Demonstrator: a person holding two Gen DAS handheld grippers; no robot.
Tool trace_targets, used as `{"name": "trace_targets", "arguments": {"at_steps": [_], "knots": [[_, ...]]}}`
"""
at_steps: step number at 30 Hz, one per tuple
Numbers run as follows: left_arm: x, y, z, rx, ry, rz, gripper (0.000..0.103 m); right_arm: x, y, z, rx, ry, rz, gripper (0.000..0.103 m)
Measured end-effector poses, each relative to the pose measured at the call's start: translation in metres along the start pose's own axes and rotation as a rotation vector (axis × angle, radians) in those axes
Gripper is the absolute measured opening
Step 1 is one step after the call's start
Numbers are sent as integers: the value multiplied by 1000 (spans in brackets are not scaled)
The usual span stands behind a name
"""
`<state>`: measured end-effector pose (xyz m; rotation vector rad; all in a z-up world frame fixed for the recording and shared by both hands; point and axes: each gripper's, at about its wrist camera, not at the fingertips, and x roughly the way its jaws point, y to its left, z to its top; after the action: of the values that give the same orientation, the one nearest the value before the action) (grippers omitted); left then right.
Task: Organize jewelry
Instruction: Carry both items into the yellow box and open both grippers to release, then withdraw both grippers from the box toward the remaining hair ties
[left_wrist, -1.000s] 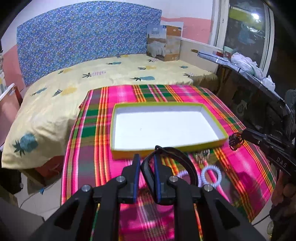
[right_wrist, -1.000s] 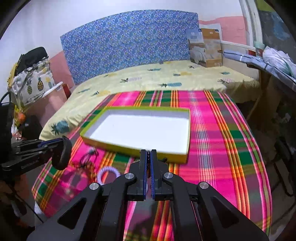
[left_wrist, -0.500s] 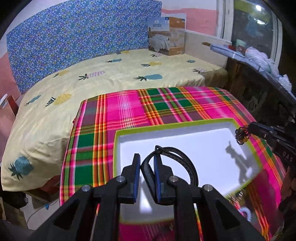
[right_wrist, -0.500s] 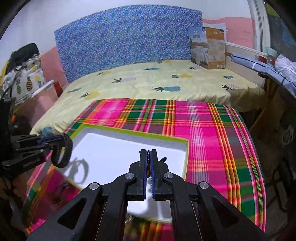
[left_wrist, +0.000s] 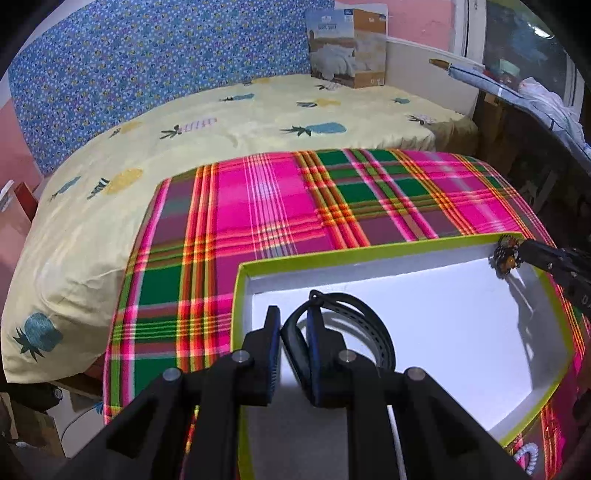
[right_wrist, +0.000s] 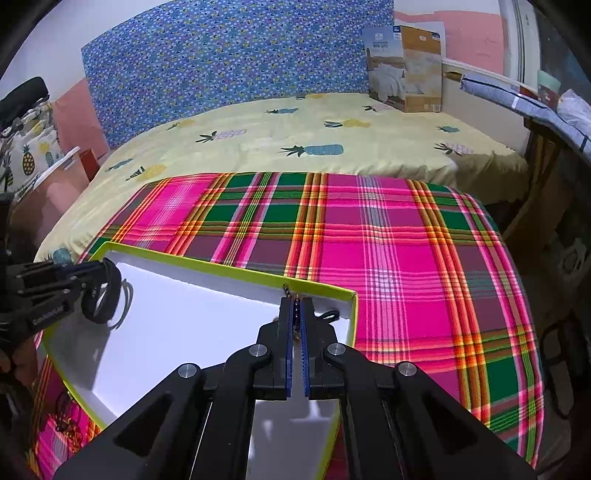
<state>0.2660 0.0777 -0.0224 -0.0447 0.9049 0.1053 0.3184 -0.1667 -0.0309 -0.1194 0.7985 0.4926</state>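
Left wrist view first: the left gripper (left_wrist: 291, 332) is hanging over the near left part of the tray (left_wrist: 369, 252), its jaws only slightly parted and pinching a black strap bracelet (left_wrist: 373, 332) that loops away toward 2 o'clock. A second ago the tray lay well ahead of it on the plaid cloth (left_wrist: 258, 206), with the gripper short of the near rim; now white floor is spreading under the fingertips. Over at 3 o'clock the right gripper (left_wrist: 513, 254) is poking in above the tray's far corner with a beaded piece (left_wrist: 504, 256) at its tip. A white coil hair tie (left_wrist: 528, 456) is waiting on the cloth at 5 o'clock.

Right wrist view: the right gripper's jaws are pressed almost together on the beaded piece, just a sliver of it peeking out at the tips, right by the far right corner. At 9 o'clock the left gripper is dangling the bracelet just above the tray floor.

Both carries look finished; letting go inside the tray seems the step in hand.
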Motion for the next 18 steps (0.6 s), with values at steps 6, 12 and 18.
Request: {"name": "trace_targets", "arguments": {"at_steps": [6,12,18], "knots": [[-5,-2,-1,1,-14,-11,23,0,-3,1,22,9,7,16],[-24,-5,-6,3,-49,-30,32,-19,2,-1,17,-21,7,17],[-52,-5,-20,-11,-69,-54,32,-48,10,-11,18,-54,9,17]]}}
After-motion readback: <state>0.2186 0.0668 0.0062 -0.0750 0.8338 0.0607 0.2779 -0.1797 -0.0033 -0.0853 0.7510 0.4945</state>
